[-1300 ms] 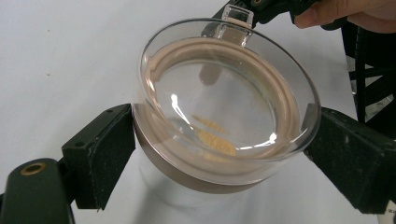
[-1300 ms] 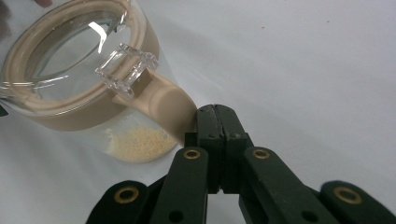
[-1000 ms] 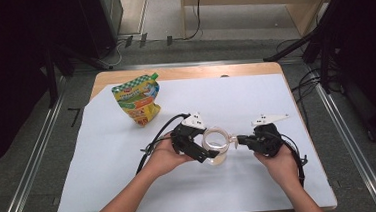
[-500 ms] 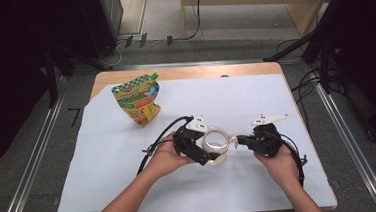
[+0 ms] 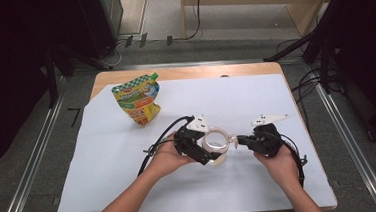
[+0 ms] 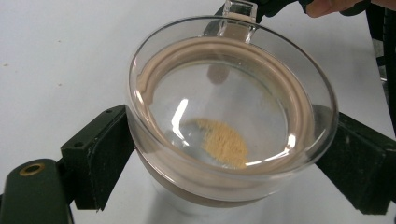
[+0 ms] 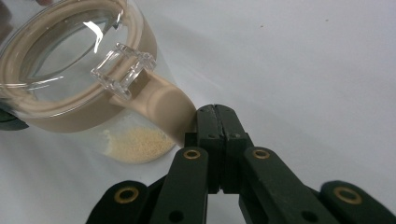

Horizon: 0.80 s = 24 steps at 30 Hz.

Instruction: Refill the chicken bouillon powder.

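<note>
A clear jar [image 5: 214, 143] with a beige sealing ring and a clear lid sits tilted near the table's middle. A little tan powder [image 6: 224, 142] lies in its bottom. My left gripper [image 6: 229, 163] is shut on the jar [image 6: 233, 93], one black pad [image 6: 100, 158] against each side below the rim. In the high view the left gripper [image 5: 207, 152] comes in from the jar's left. My right gripper [image 7: 215, 112] is shut with nothing between its jaws. Its tips touch the beige latch arm [image 7: 163, 109] under the clear clasp [image 7: 122, 70]. It reaches the jar from the right [image 5: 239, 141].
A green and yellow stand-up pouch [image 5: 138, 98] stands at the back left of the white sheet [image 5: 104, 162] that covers the table. Cables trail from both grippers towards the front edge. The floor drops off beyond the table on all sides.
</note>
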Available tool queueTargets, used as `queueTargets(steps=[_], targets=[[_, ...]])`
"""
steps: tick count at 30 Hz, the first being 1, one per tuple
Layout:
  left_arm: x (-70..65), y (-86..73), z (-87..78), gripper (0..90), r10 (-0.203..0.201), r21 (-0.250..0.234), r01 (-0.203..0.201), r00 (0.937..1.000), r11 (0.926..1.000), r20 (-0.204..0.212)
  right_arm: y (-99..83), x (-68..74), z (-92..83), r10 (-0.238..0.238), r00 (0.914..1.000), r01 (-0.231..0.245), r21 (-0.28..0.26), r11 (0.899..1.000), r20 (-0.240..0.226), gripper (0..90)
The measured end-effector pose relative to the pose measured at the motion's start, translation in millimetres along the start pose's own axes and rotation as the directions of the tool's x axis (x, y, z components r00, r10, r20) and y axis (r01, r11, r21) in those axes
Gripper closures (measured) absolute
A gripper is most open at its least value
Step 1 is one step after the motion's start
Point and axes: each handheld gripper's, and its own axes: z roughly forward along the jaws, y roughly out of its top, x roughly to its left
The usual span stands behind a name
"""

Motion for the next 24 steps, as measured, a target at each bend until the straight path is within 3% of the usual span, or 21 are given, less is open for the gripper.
queueTargets(steps=[22,23,24], targets=[[-4.9,16.9,-11.2,11.1,0.055,-0.01,-0.055,0.9983,0.9984,-0.021,-0.4,0.3,0.2,0.009,1.0,-0.009,0.0,1.0,0.001,90.0],[-5.7,20.1,-14.5,15.3,0.056,-0.041,-0.056,0.9983,0.9976,0.017,-0.7,0.3,0.0,0.006,1.0,-0.006,0.002,1.0,-0.001,90.0],[-5.7,20.1,-14.5,21.5,0.056,-0.041,-0.056,0.9983,0.9976,0.017,-0.7,0.8,0.0,0.011,0.9999,-0.011,0.006,1.0,-0.005,90.0]])
